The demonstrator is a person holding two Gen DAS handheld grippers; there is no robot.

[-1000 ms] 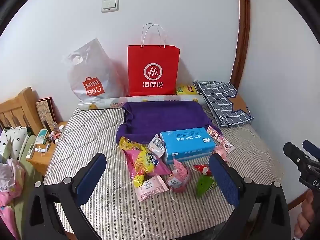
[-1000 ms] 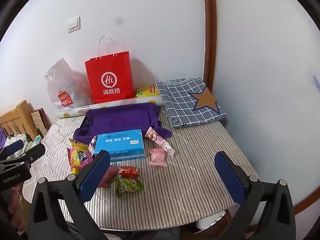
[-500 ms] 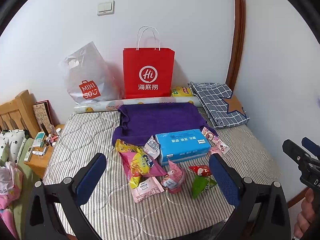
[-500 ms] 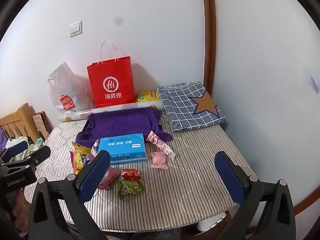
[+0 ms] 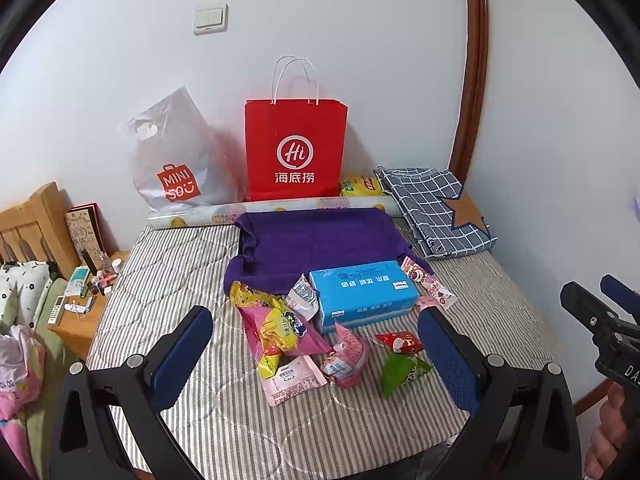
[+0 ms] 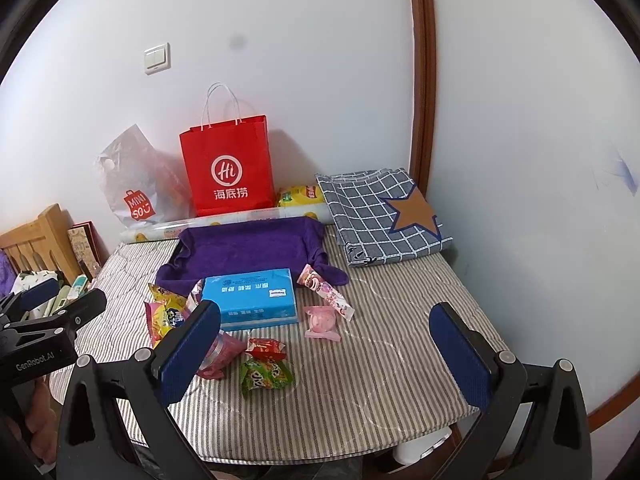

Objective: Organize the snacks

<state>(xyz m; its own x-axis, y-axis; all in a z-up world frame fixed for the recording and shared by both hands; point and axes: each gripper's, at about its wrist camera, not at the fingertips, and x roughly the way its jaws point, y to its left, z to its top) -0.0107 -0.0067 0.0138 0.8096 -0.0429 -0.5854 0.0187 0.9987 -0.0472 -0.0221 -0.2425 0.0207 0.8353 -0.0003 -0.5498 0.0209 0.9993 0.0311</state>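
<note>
Several snack packets lie on the striped table (image 5: 168,280) around a blue box (image 5: 362,294): a pink and yellow bag (image 5: 280,330), a flat pink packet (image 5: 294,380), a pink cup (image 5: 348,356), a red packet (image 5: 400,342) and a green packet (image 5: 400,370). The right wrist view shows the blue box (image 6: 250,296), the green packet (image 6: 266,376), a round pink sweet (image 6: 322,322) and a long pink stick pack (image 6: 326,292). My left gripper (image 5: 316,364) is open and empty above the near edge. My right gripper (image 6: 324,360) is open and empty, to the right.
A purple cloth (image 5: 320,240) lies behind the box. A red paper bag (image 5: 296,152) and a white plastic bag (image 5: 176,160) stand against the wall, with a paper roll (image 5: 272,210) and folded checked fabric (image 5: 436,208). A wooden nightstand (image 5: 80,308) stands at left.
Both grippers have drawn back and up a little from the table, so the snacks look smaller and farther. Nothing on the table has moved.
</note>
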